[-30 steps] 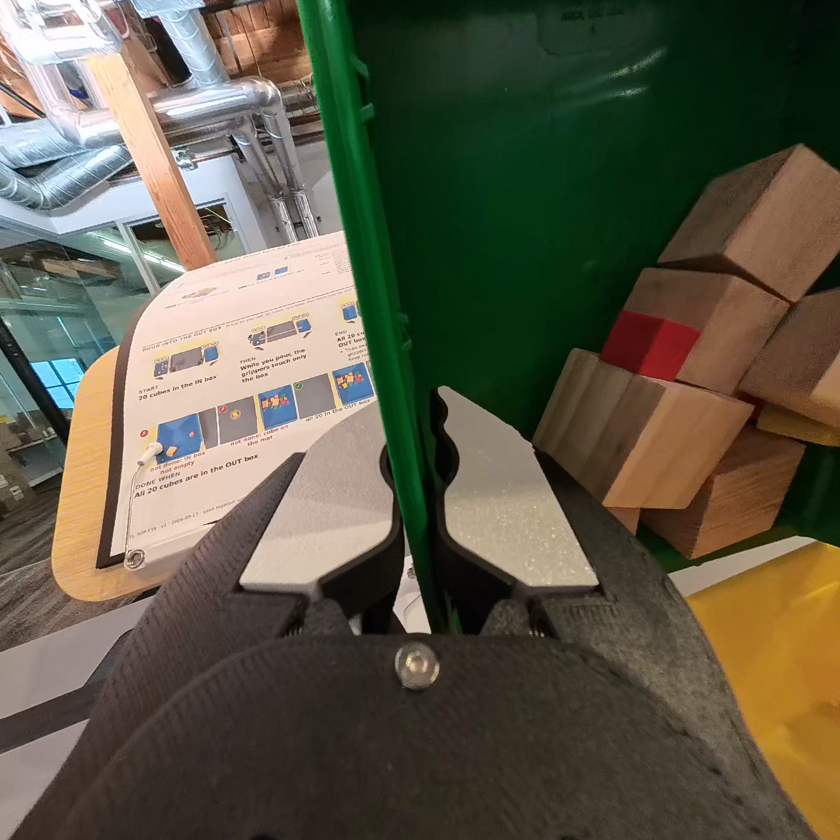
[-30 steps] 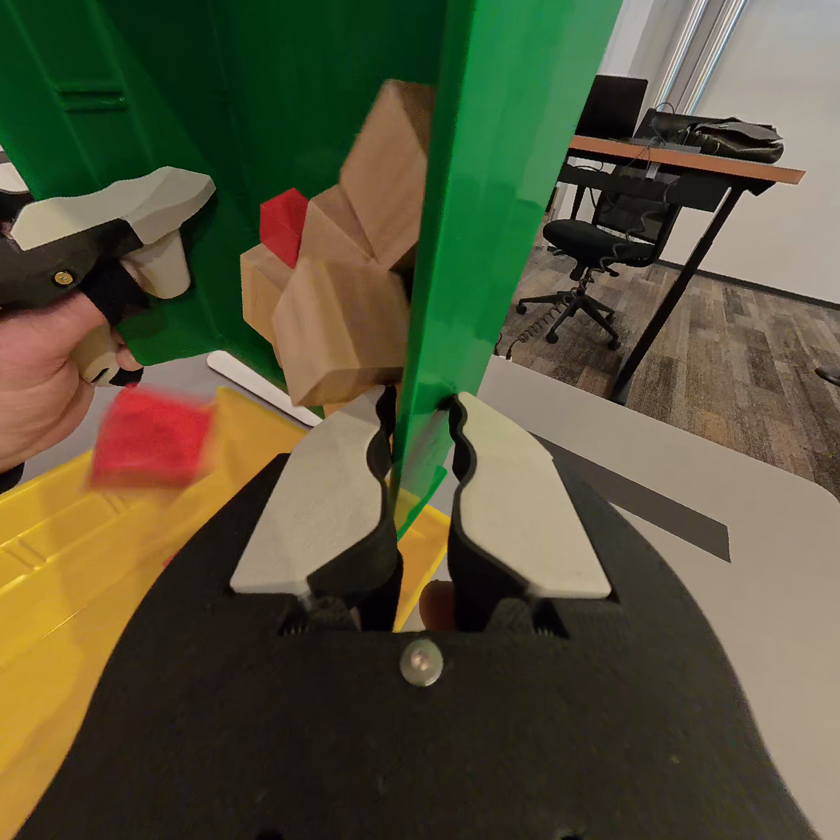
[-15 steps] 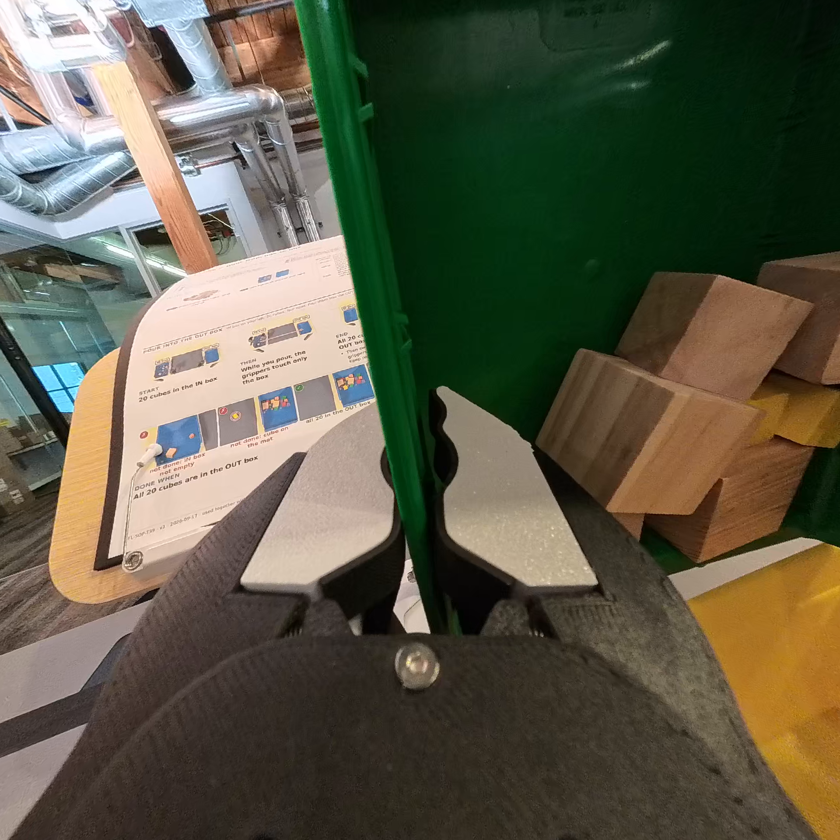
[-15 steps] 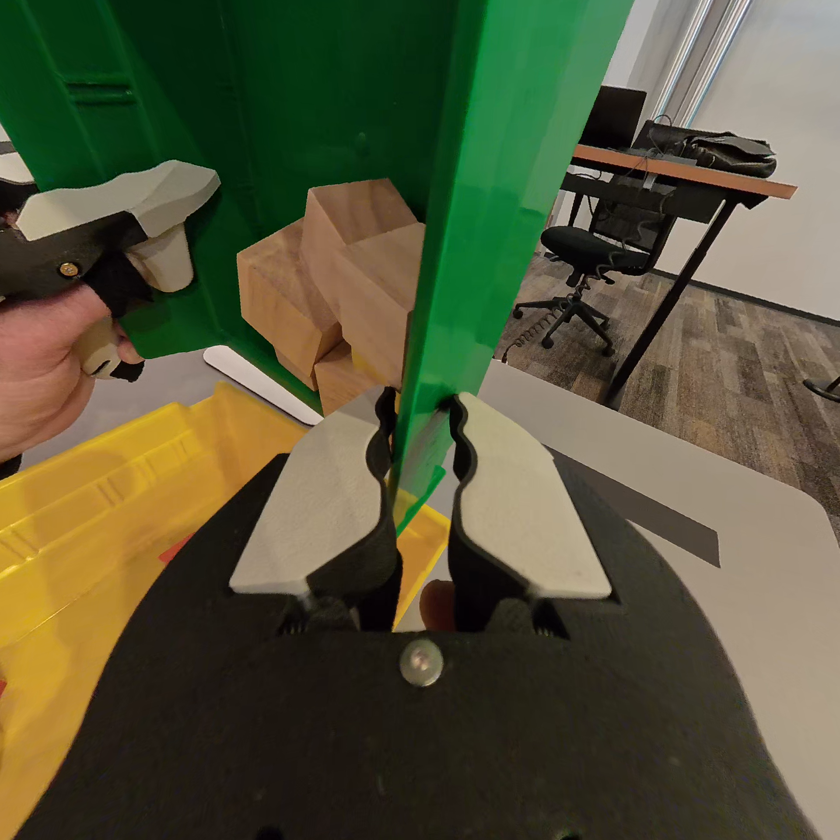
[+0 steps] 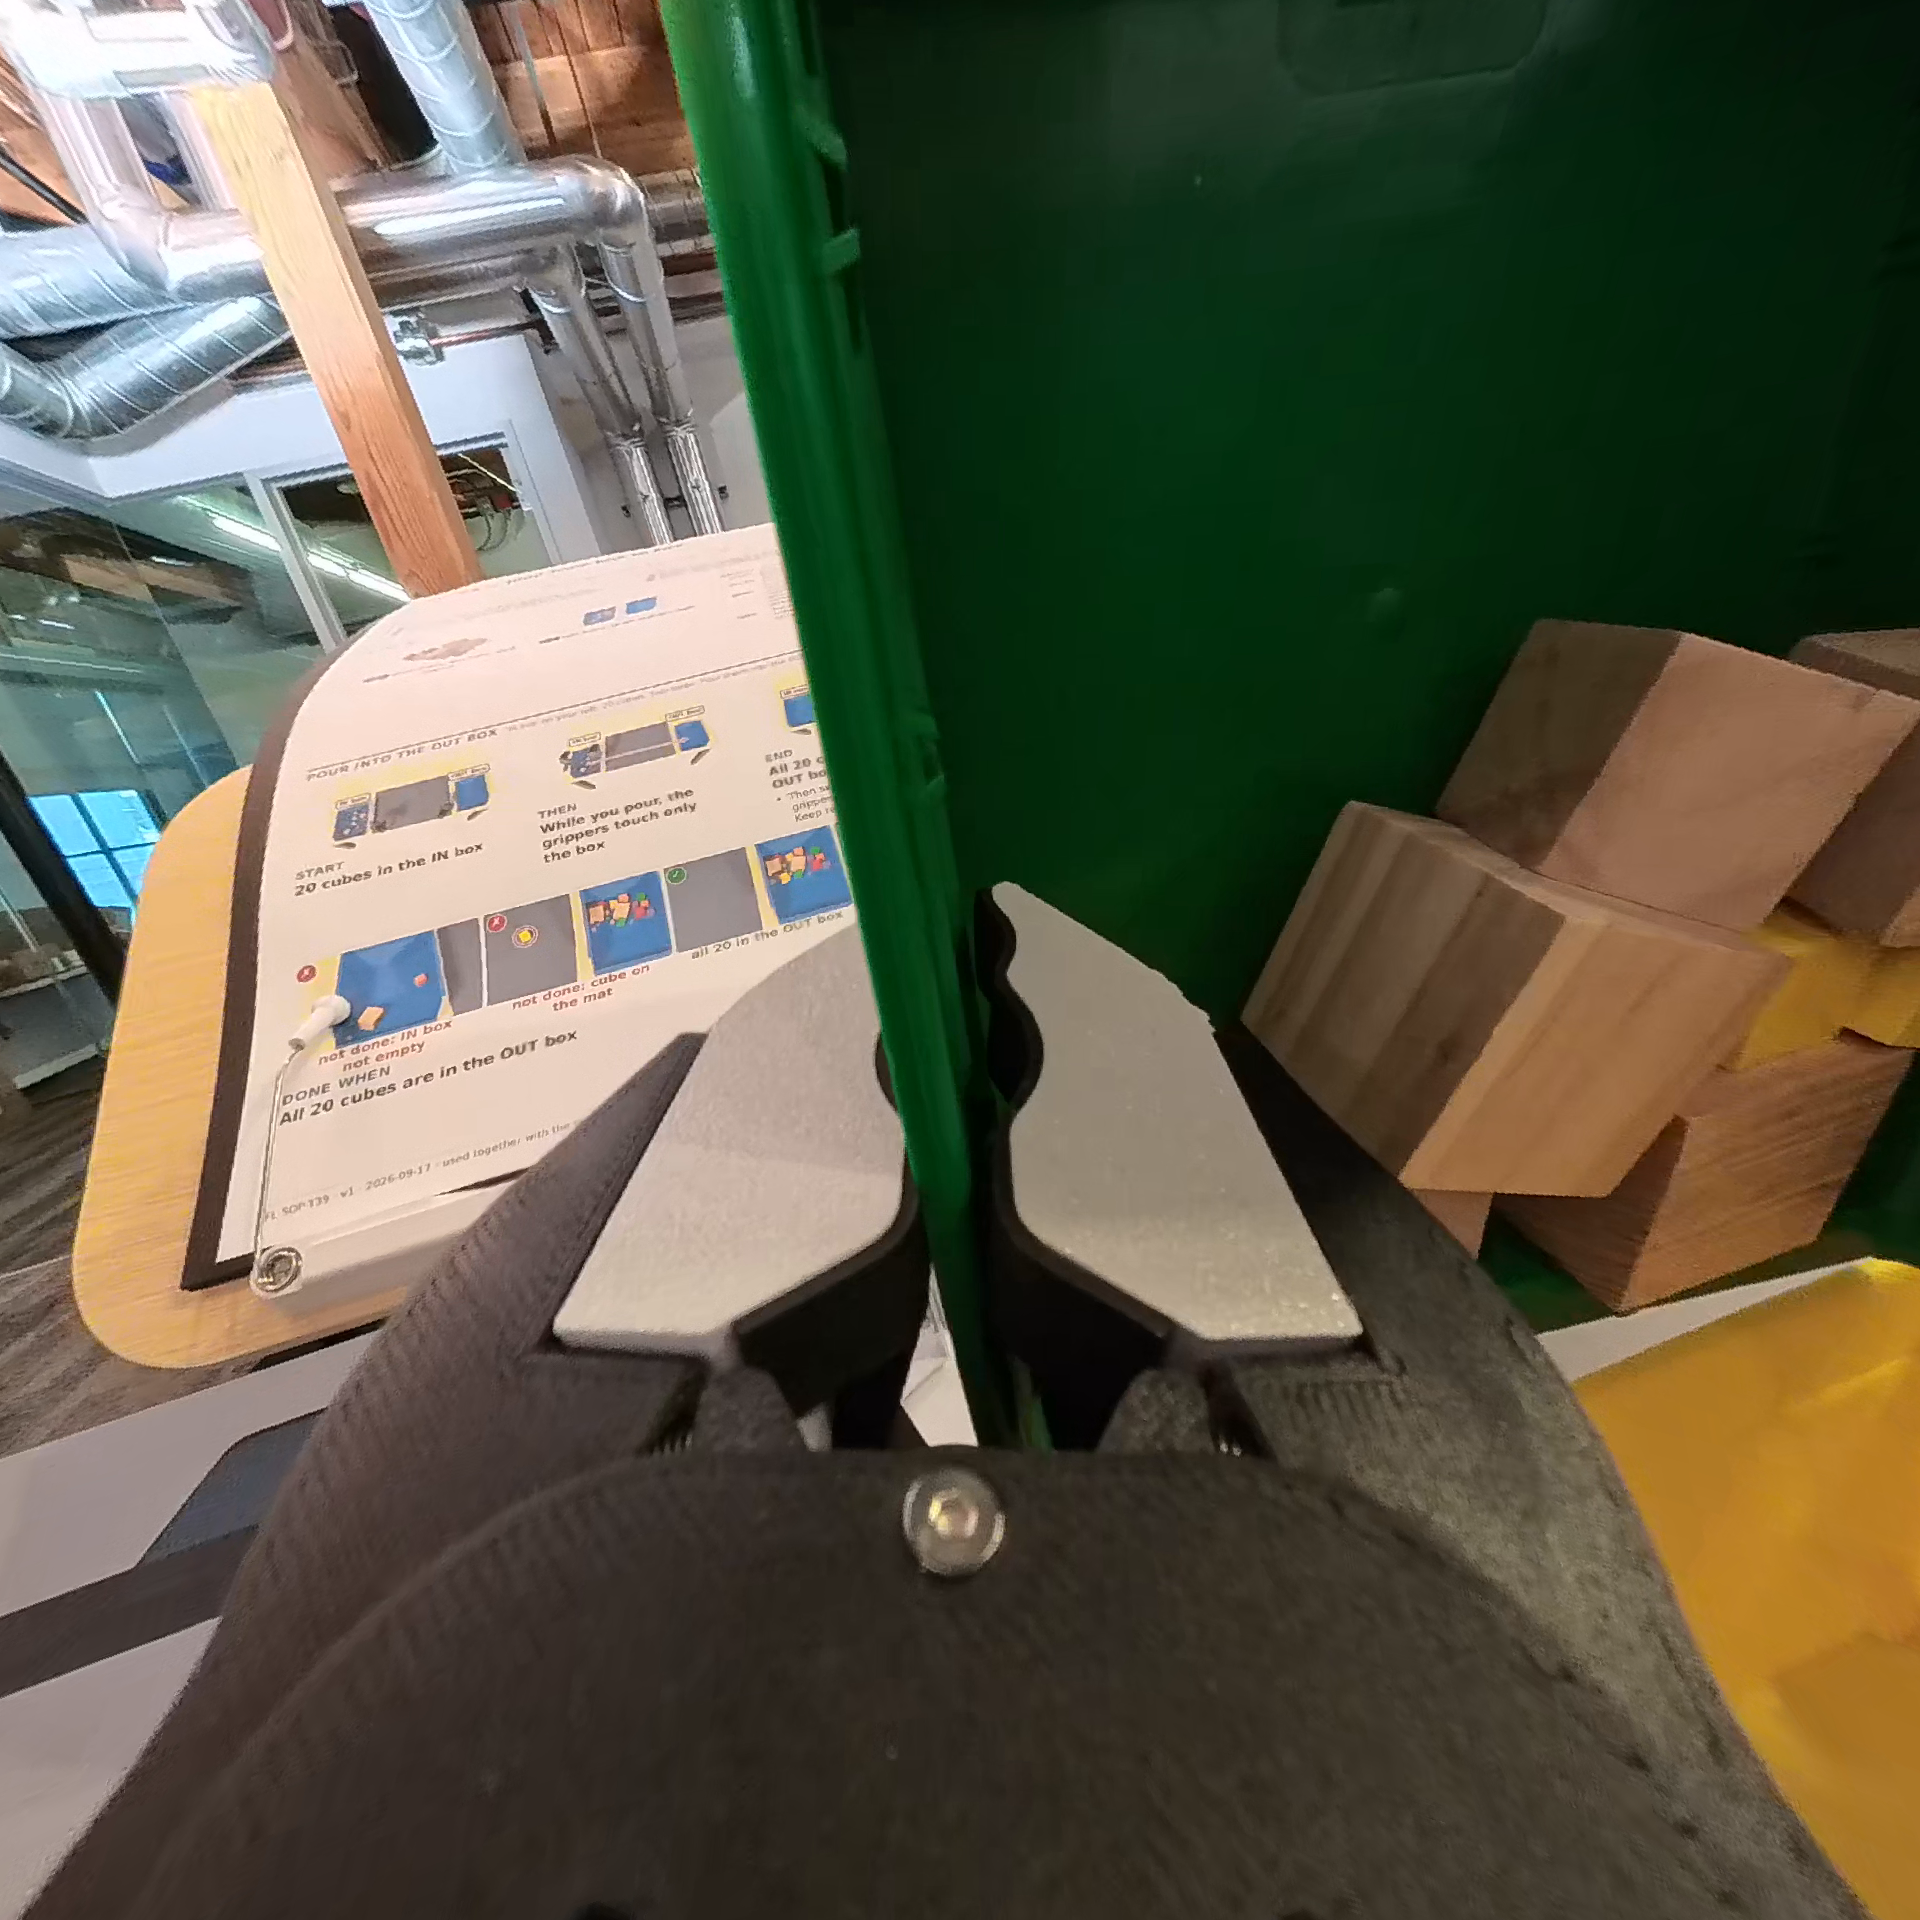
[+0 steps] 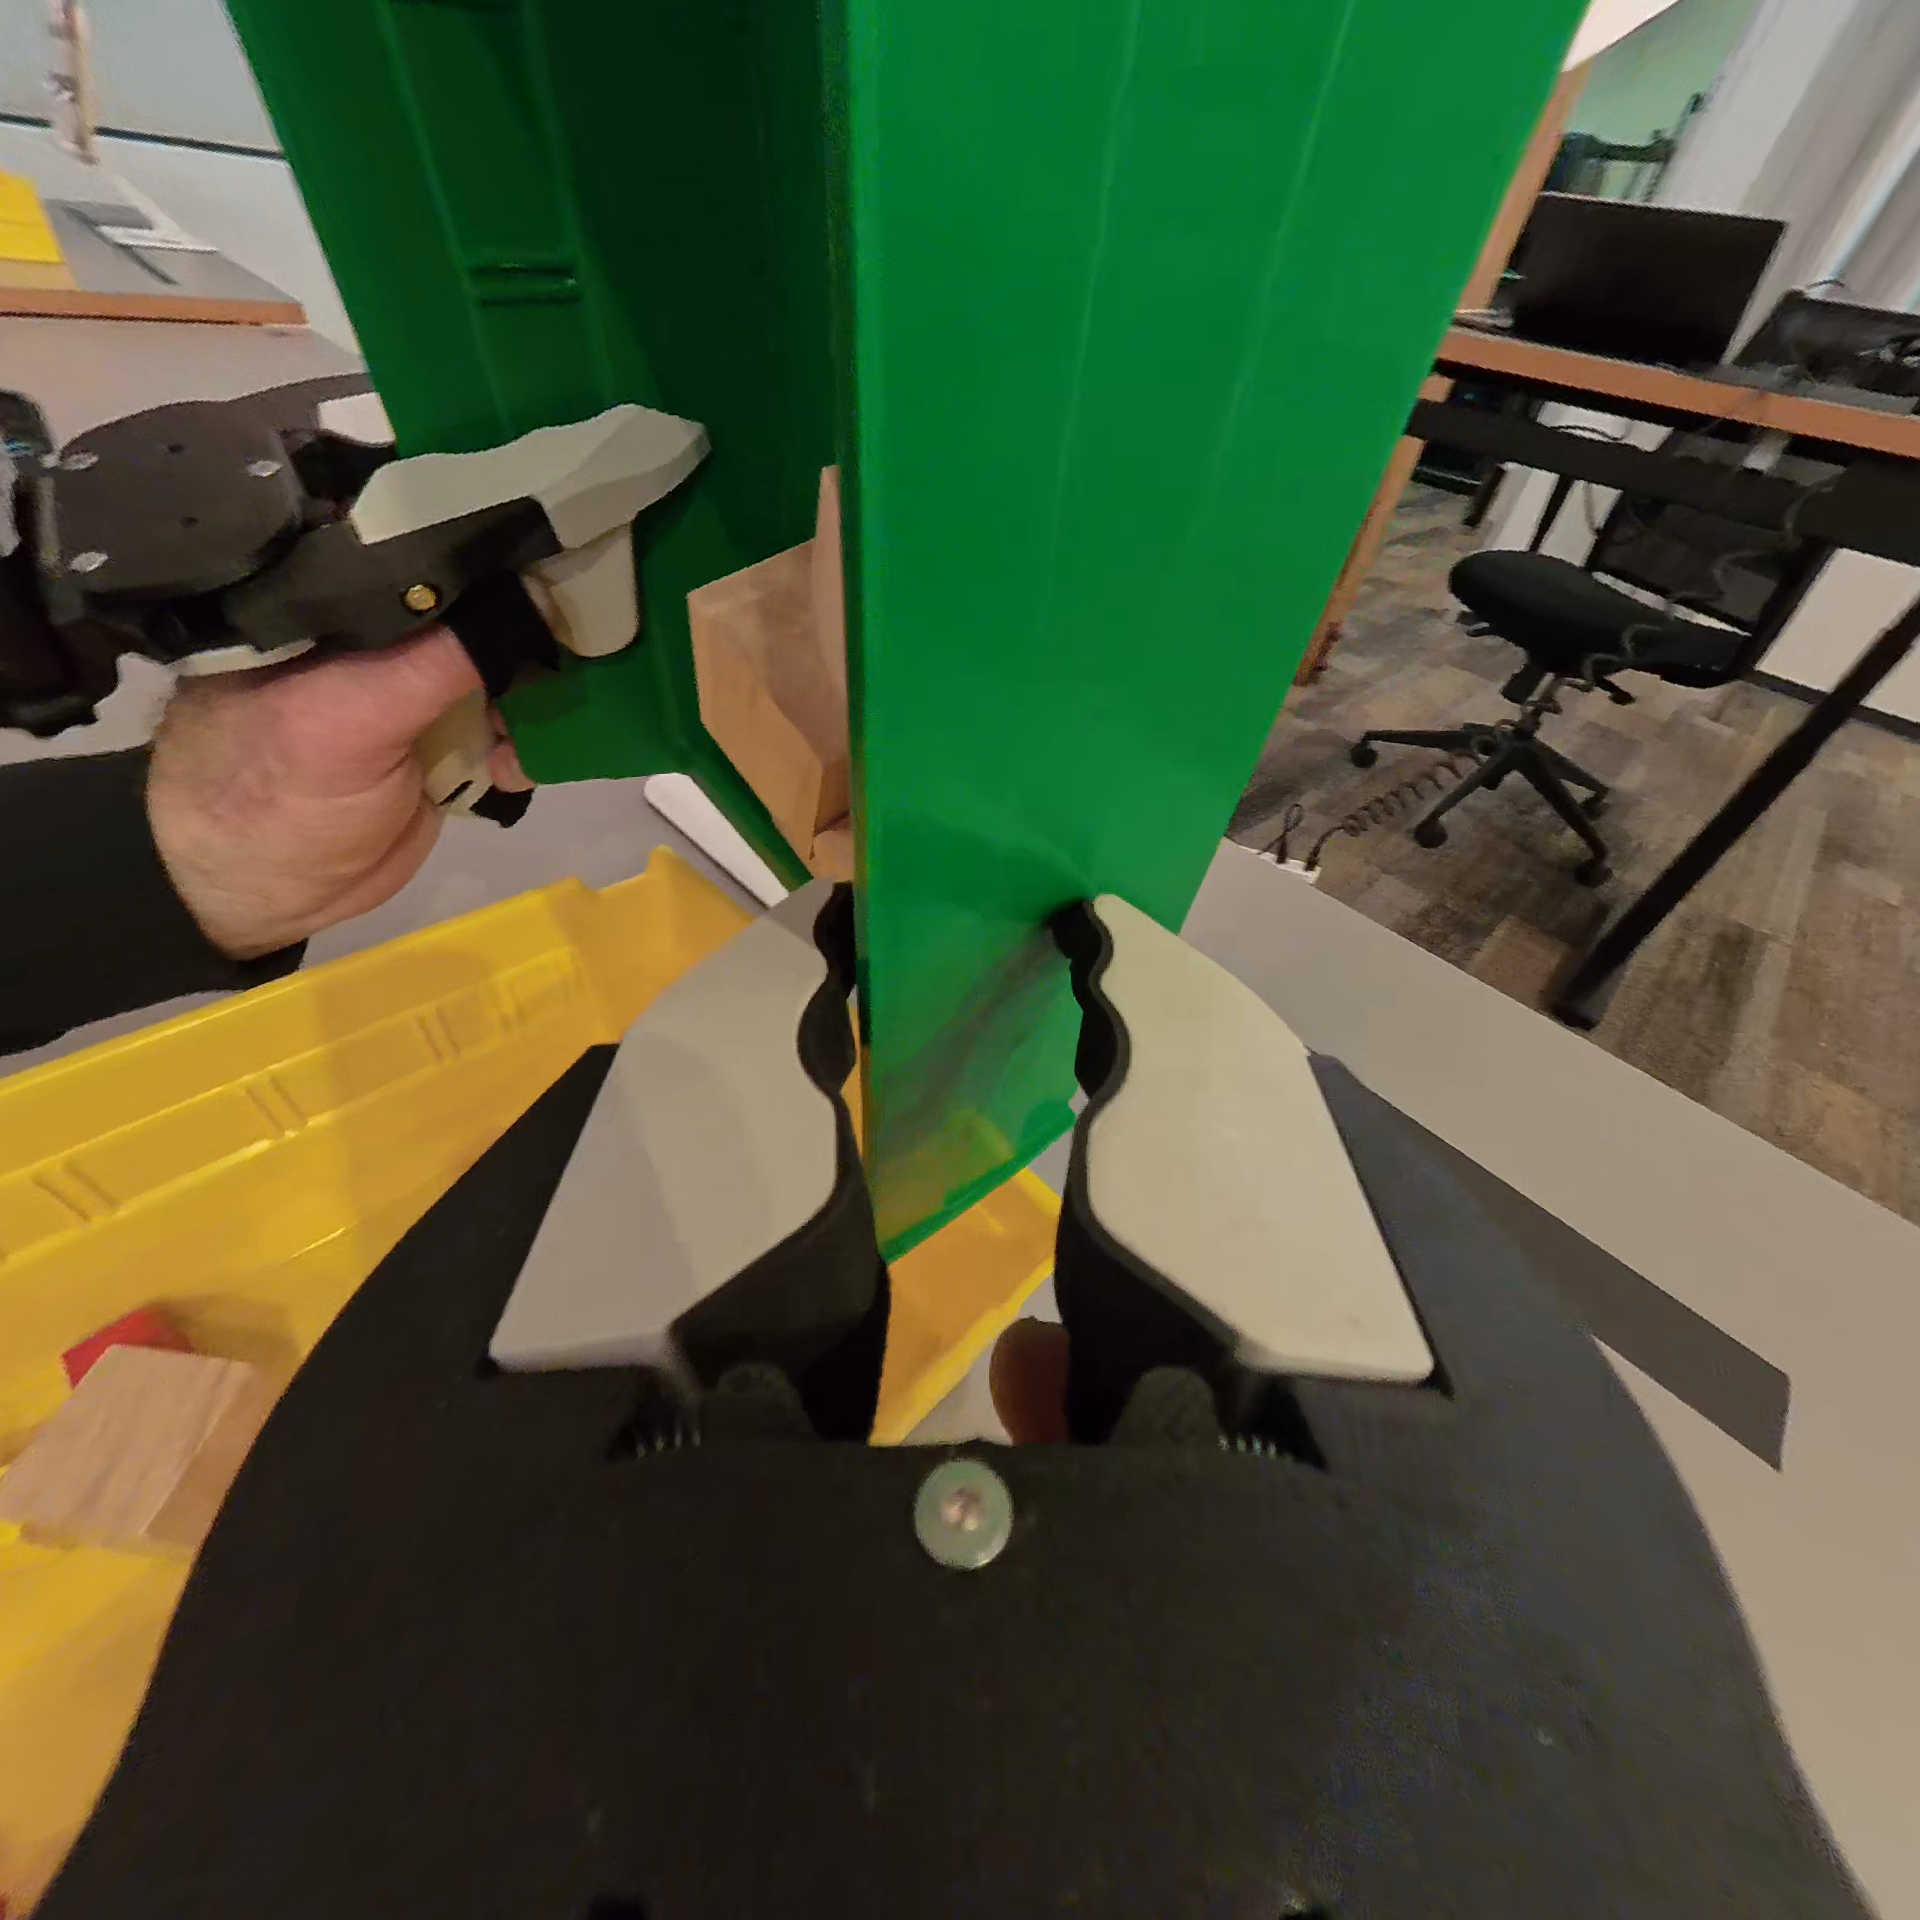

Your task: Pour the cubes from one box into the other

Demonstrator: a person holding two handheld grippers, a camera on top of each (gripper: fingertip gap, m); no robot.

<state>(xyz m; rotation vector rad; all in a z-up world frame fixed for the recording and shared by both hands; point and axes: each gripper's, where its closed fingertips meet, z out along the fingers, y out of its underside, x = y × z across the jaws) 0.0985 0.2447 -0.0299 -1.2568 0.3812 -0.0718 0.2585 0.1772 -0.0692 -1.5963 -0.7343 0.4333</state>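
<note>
The green box (image 5: 1351, 416) is held tipped steeply on edge above the yellow box (image 6: 312, 1091). My left gripper (image 5: 935, 925) is shut on one green side wall. My right gripper (image 6: 956, 914) is shut on the opposite wall (image 6: 1039, 520). Several plain wooden cubes (image 5: 1507, 997) and a yellow cube (image 5: 1829, 987) lie piled against the green box's lower edge. One wooden cube (image 6: 769, 686) shows beside the wall in the right wrist view. A wooden cube (image 6: 125, 1444) and a red cube (image 6: 120, 1340) lie in the yellow box. The left gripper (image 6: 582, 540) and the hand (image 6: 291, 769) holding it also show there.
A printed instruction sheet (image 5: 520, 883) on a wooden board stands beyond the table at the left. The grey table (image 6: 1507, 1143) has a black tape stripe (image 6: 1621, 1340). An office chair (image 6: 1558, 644) and a desk (image 6: 1662, 395) stand beyond its right edge.
Cubes, red ones among them, have dropped out of the green box into the yellow box. The cubes left have settled against the lower edge. The right view has swung round the wall.
</note>
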